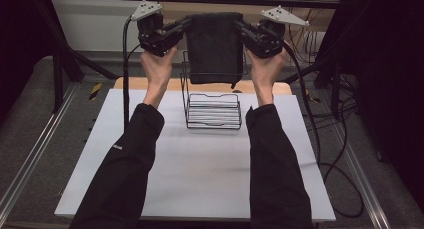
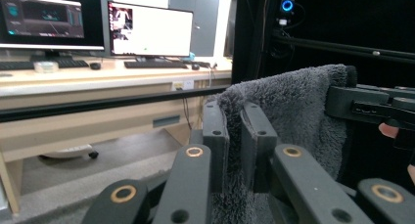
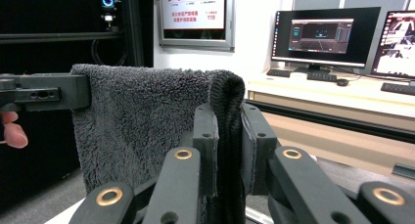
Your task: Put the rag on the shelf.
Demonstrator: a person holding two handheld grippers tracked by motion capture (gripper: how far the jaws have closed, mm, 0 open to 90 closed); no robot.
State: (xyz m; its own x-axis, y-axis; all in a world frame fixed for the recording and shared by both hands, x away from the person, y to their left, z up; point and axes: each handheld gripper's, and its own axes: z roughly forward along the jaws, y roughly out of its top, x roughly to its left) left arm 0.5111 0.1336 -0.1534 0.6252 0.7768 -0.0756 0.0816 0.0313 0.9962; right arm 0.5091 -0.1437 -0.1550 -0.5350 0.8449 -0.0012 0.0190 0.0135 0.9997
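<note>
Towel (image 1: pixel 215 46) pinched at both top corners by each gripper's jaws, above wire rack (image 1: pixel 214 110) on white table (image 1: pixel 200 169).

The towel (image 1: pixel 215 46) is dark fluffy cloth, the rack (image 1: pixel 213 111) thin black wire, the table (image 1: pixel 200 174) matt white.

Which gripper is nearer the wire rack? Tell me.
Left, slightly. The left gripper holds the dark towel up and left of the wire rack; the right gripper holds it up and right, marginally farther.
</note>
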